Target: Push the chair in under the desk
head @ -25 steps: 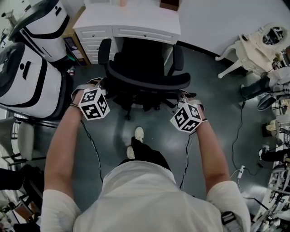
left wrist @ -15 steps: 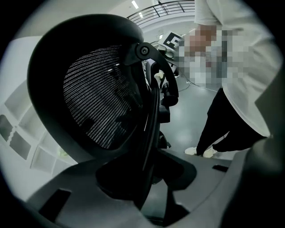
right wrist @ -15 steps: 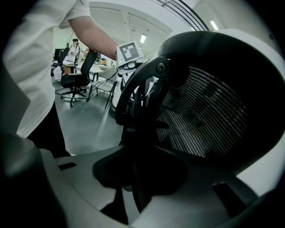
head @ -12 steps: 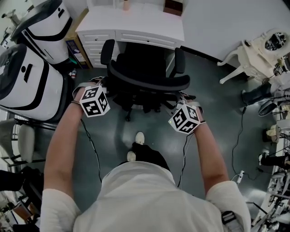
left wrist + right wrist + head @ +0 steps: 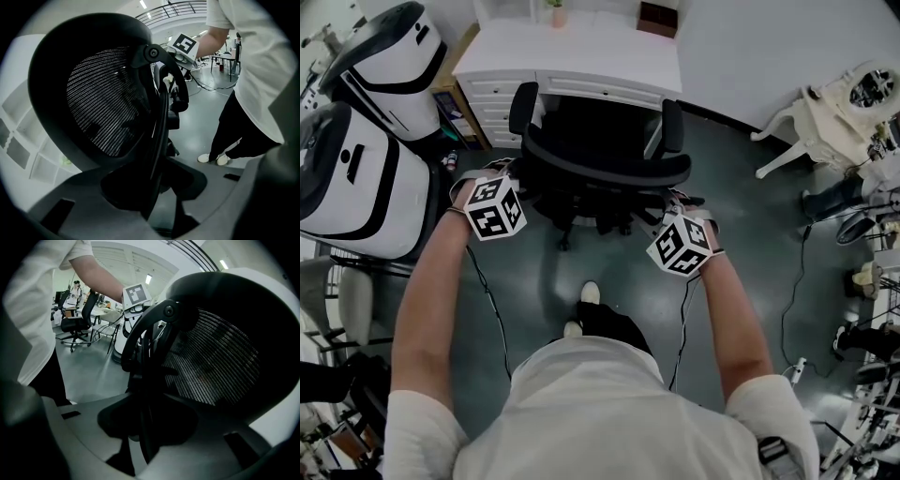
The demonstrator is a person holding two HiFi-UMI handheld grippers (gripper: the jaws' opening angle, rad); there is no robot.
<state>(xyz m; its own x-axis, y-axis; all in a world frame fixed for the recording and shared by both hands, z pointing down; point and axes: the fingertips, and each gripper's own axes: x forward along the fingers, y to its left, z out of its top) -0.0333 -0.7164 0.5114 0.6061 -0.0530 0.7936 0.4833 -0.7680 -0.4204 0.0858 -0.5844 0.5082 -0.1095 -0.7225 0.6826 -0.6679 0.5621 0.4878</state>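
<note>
A black mesh-back office chair faces the white desk, its seat partly beneath the desktop and its armrests just at the desk's front edge. My left gripper is clamped on the left edge of the backrest, and my right gripper is clamped on its right edge. In the left gripper view the backrest rim runs between the jaws of the left gripper, with the mesh on the left. In the right gripper view the rim sits the same way in the right gripper.
Two big white machines stand close on the left. The desk's drawer unit is at the chair's left. A white plastic chair and a floor cable are on the right. The person's feet are behind the chair.
The chair and both grippers have moved forward toward the desk, so more of the seat lies under the desktop. The person has stepped forward behind it.
</note>
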